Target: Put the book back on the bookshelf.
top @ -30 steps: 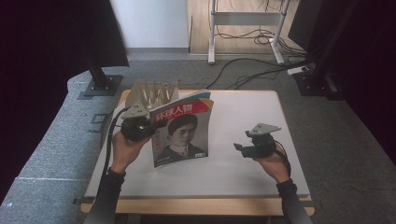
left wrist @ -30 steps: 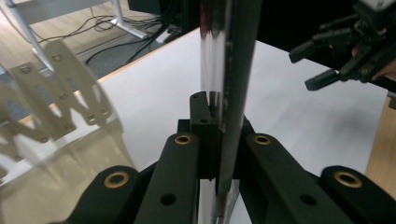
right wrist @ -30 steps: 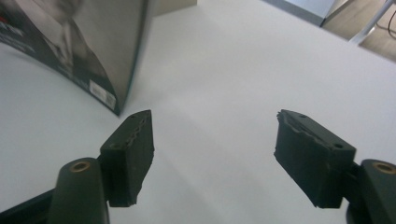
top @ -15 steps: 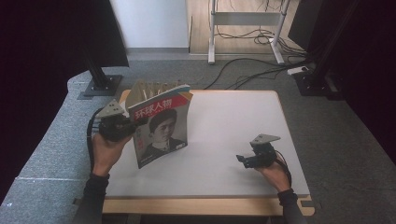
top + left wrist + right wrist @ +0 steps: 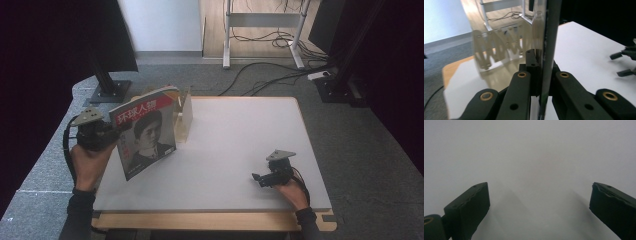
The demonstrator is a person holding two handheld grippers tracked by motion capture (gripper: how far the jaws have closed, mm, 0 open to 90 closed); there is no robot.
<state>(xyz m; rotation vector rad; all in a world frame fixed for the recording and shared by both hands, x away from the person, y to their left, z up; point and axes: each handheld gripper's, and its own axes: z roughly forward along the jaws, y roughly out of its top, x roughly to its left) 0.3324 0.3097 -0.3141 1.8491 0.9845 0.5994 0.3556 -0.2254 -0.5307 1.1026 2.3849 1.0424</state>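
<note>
Keeping the left gripper [image 5: 111, 135] clenched on the magazine [image 5: 146, 131], held upright above the counter's [image 5: 240, 145] left edge beside the wooden rack [image 5: 184, 116], should stop slipping, while the right gripper [image 5: 259, 178], its jaws just opened and empty, hangs low near the right front.

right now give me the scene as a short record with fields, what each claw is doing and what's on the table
left claw: shut on the glossy portrait-cover magazine, held upright off the table's left edge
right claw: jaws wide, just been opening, nothing between them, low over the white table
clear slotted plastic rack: at the table's far-left corner, behind the magazine
surroundings: grey carpet, cables at the back
</note>
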